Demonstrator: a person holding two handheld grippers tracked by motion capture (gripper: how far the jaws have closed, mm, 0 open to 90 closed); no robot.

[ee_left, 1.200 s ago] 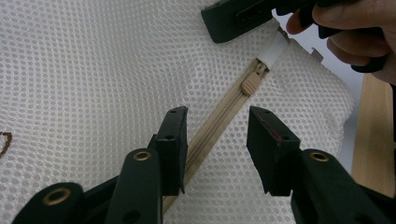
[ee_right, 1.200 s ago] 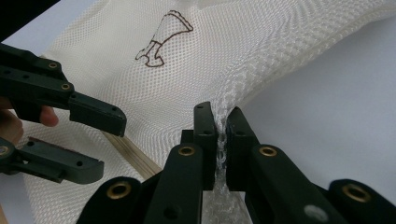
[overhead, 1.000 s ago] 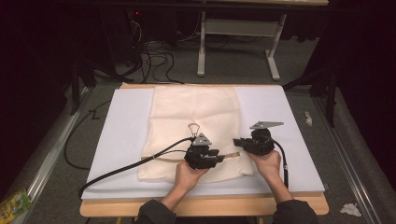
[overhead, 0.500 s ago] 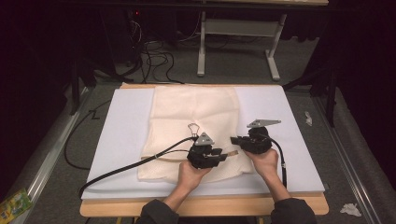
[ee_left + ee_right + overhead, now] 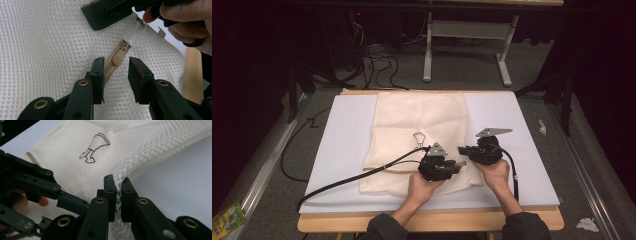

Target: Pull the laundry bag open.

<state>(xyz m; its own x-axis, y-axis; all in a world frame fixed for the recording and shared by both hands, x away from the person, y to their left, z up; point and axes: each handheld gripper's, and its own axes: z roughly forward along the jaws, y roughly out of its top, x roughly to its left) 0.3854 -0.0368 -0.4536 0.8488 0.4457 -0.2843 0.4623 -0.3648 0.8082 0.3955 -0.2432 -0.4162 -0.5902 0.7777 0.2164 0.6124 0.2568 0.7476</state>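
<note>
A cream mesh bag (image 5: 417, 115) lies flat on the white board (image 5: 342, 140). Its tan zipper pull (image 5: 117, 57) sits at the near right edge, just below a white fabric tab (image 5: 133, 33). My left gripper (image 5: 116, 62) straddles the zipper line. Its jaws have just been closing, and the pull lies between the tips with neither pad touching it. My right gripper (image 5: 118, 181) is shut on a bunched fold of the mesh bag (image 5: 75, 145) at its edge. In the high view the left gripper (image 5: 458, 164) and the right gripper (image 5: 462, 150) meet tip to tip.
A brown line drawing (image 5: 418, 138) is printed on the bag's middle. The wooden table edge (image 5: 427, 220) runs along the front. The left gripper's black cable (image 5: 347, 180) trails left across the board. A desk frame and cables stand on the floor behind.
My left gripper has edged right toward the right gripper and its jaws have narrowed a little. The right gripper has kept still, clamped on the mesh.
</note>
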